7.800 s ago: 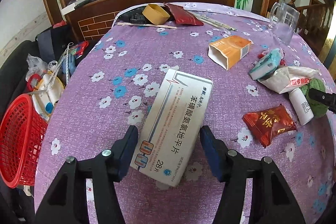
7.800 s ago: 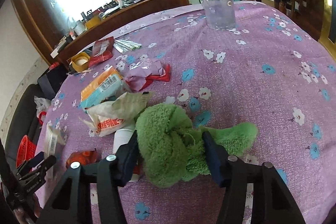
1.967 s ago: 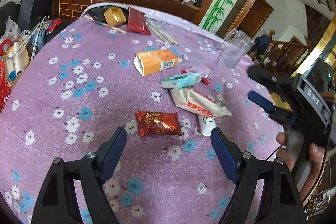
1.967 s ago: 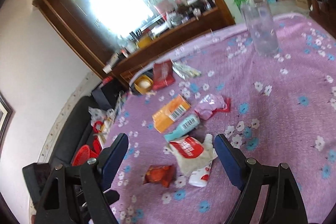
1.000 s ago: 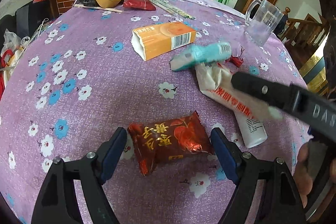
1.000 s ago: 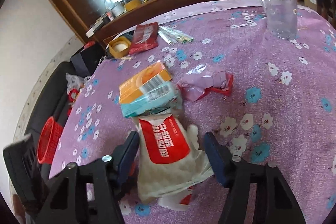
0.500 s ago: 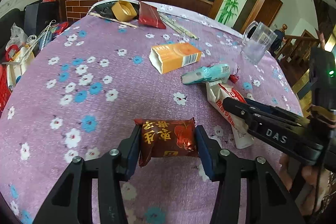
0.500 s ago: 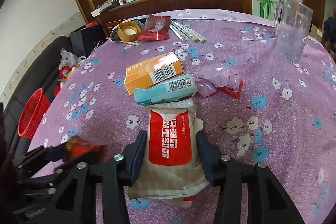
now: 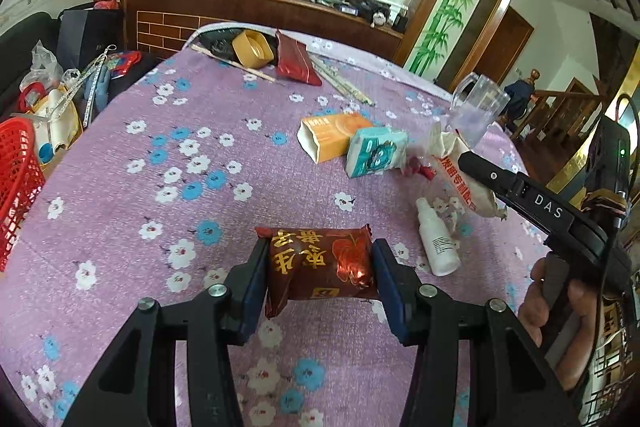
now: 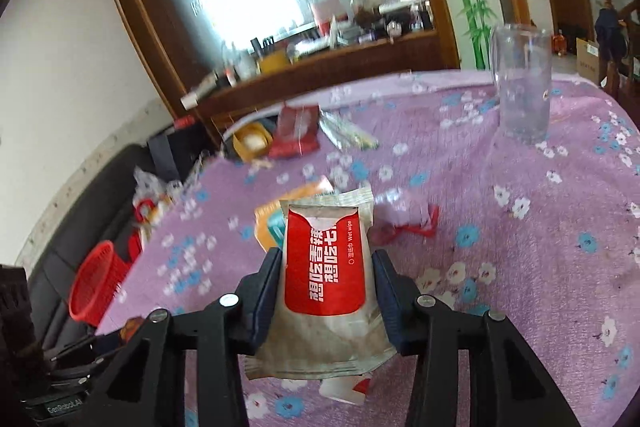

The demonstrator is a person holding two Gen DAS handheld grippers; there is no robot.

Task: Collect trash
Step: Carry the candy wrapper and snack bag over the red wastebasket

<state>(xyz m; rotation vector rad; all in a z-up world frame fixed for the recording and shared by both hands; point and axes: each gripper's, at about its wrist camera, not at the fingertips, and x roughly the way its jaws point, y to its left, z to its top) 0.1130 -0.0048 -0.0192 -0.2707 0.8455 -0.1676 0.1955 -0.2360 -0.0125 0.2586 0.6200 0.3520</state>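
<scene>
Red snack packet (image 9: 320,265) pinched in left jaws, wet-wipe pack (image 10: 326,277) in right

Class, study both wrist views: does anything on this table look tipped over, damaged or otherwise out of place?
Yes. A white spray bottle lies on its side on the purple tablecloth, and the orange carton lies flat with its open end showing. A crumpled pink wrapper lies loose nearby.

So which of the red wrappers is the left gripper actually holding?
The gold-lettered red snack packet, clamped in the left gripper; the dark red pouch lies far off beside the yellow cup.
</scene>
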